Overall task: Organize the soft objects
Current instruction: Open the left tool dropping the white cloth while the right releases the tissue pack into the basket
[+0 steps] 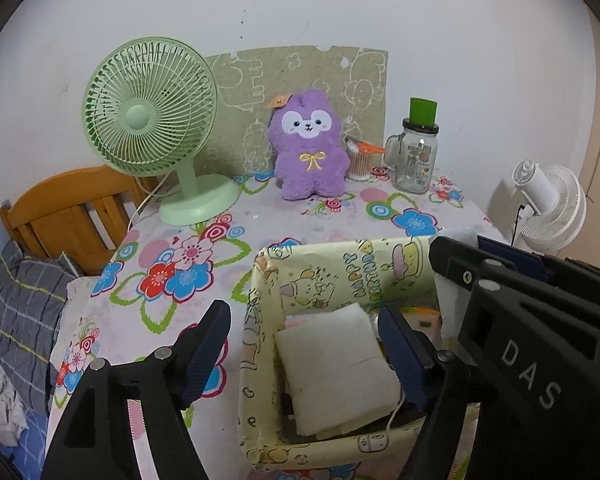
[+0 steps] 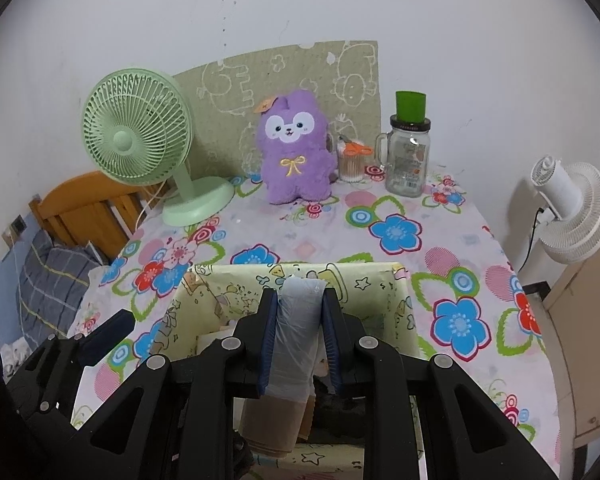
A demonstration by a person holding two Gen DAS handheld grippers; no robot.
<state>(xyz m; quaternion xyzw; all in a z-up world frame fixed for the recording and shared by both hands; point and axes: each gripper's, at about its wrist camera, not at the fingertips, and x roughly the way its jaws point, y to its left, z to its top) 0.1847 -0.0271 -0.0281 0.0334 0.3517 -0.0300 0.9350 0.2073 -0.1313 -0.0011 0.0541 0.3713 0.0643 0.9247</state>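
The left tool stands wide over a white folded foam pad lying in the yellow cartoon-print fabric basket. The right tool clamps a pale plastic-wrapped roll above it. Next, judged: lower and release.

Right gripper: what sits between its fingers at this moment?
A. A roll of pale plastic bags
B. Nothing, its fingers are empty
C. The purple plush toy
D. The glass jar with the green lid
A. In the right wrist view the right gripper is shut on the roll of pale plastic bags above the yellow box; the purple plush toy stands far back on the table.
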